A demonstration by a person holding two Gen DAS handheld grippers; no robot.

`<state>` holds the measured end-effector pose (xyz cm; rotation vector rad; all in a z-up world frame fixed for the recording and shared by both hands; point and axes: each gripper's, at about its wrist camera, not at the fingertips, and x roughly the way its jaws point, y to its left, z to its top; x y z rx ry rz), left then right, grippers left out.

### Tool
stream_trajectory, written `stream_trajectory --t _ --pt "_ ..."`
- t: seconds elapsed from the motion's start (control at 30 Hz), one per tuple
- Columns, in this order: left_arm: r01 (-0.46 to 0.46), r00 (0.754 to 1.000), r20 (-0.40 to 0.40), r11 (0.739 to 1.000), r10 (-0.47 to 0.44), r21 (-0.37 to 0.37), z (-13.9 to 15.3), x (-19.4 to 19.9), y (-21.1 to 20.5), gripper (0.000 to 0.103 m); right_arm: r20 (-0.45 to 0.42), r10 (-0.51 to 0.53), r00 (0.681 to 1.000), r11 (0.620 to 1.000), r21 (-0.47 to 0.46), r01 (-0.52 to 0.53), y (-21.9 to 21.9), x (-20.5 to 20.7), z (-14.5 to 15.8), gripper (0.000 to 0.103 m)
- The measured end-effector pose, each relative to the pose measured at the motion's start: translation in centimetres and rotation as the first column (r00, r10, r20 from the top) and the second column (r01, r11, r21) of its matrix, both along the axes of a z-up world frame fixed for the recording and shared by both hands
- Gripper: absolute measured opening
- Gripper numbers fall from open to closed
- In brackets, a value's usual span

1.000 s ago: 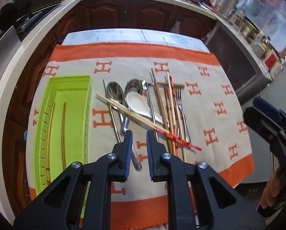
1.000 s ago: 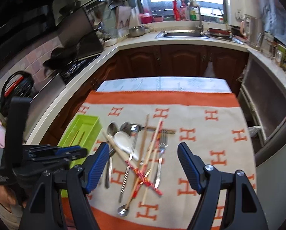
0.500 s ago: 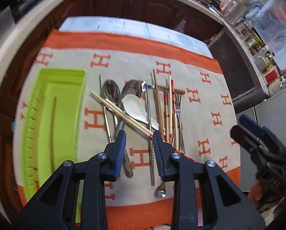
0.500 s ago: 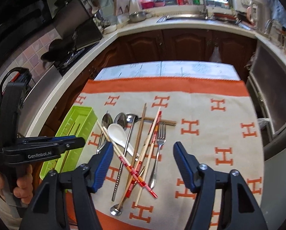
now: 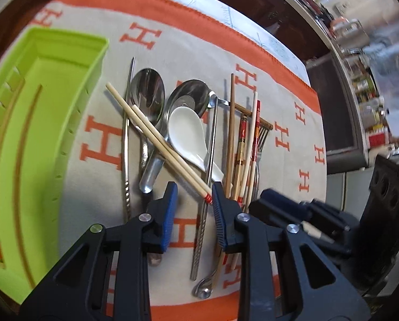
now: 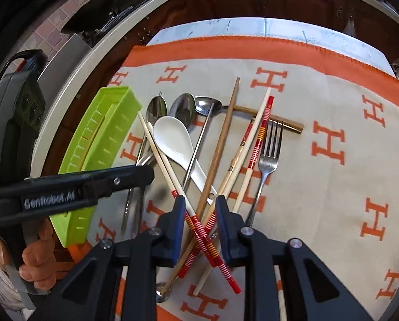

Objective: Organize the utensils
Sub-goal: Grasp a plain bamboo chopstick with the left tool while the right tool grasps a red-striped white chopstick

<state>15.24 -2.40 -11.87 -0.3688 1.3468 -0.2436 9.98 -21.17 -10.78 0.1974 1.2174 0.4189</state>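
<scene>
Over the heap of cutlery, the right hand-held gripper (image 6: 198,208) straddles the crossed chopsticks (image 6: 199,230) with jaws spread, ready to pinch; the left hand-held gripper (image 5: 194,195) hovers spread beside the green tray (image 5: 38,112).

Both wrist views close, angled down, sharing utensil pile (image 5: 188,133), tray (image 6: 100,144)
</scene>
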Motion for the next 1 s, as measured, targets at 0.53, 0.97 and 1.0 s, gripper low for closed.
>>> stream_trajectory --t 0.53,0.97,1.0 --pt "-0.053 0.998 -0.041 0.997 0.051 -0.064 -2.9 1.7 -1.8 0.009 -0.043 0.017 0.999 0.999 0.036 -0.016 -0.1 -0.9 -1.7 0.023" --pt "-0.060 0.997 -0.048 0.997 0.057 -0.055 -3.7 0.6 -0.9 0.009 -0.100 0.011 0.995 0.999 0.046 -0.006 0.7 -1.4 -3.0 0.023" --pt "-0.054 0.998 -0.039 0.997 0.052 -0.057 -3.8 0.6 -1.0 0.009 -0.103 0.009 0.995 0.999 0.049 -0.004 0.6 -1.4 -3.0 0.023"
